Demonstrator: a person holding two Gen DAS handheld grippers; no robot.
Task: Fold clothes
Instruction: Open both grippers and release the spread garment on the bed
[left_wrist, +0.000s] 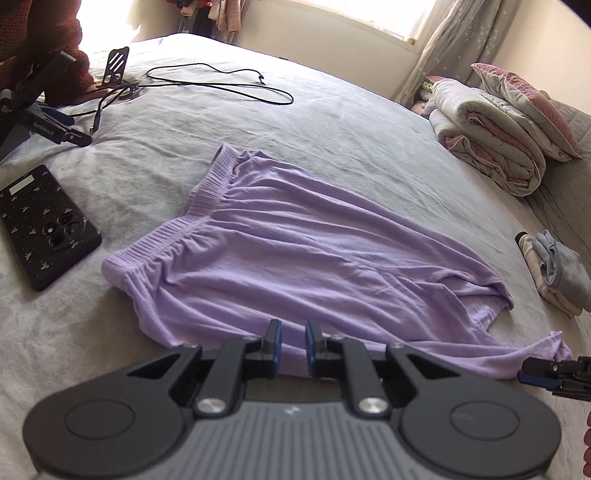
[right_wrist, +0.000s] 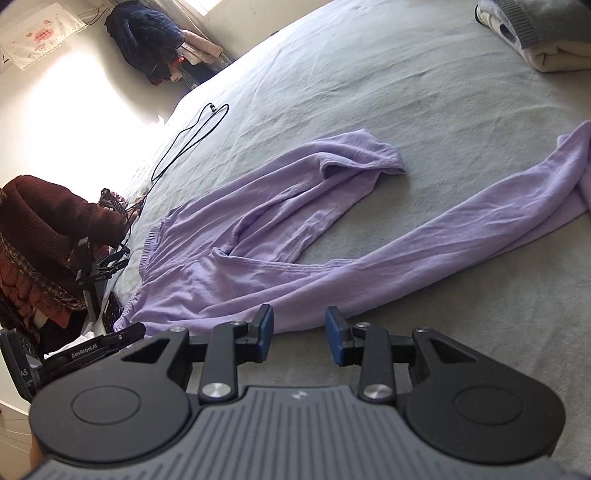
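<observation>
Lilac trousers (left_wrist: 295, 240) lie spread on the grey bed sheet (left_wrist: 332, 122), with the ribbed waistband (left_wrist: 199, 199) at the left. In the right wrist view the trousers (right_wrist: 229, 266) show one leg bent upward (right_wrist: 351, 158) and the other running off to the right (right_wrist: 517, 199). My left gripper (left_wrist: 293, 332) sits low over the trousers' near edge, open by a narrow gap, with cloth showing between the pads. My right gripper (right_wrist: 300, 323) is open wide, just short of the long leg's near edge. It also shows beside the leg's hem (left_wrist: 554, 343) in the left wrist view.
A black patterned phone (left_wrist: 44, 229), a black cable (left_wrist: 221, 85), a phone stand (left_wrist: 116, 66) and a spare gripper device (left_wrist: 48, 125) lie at the left. Folded quilts (left_wrist: 498, 147) and a small folded clothes pile (left_wrist: 554, 273) sit at the right. A person's brown sleeve (right_wrist: 48, 221) is nearby.
</observation>
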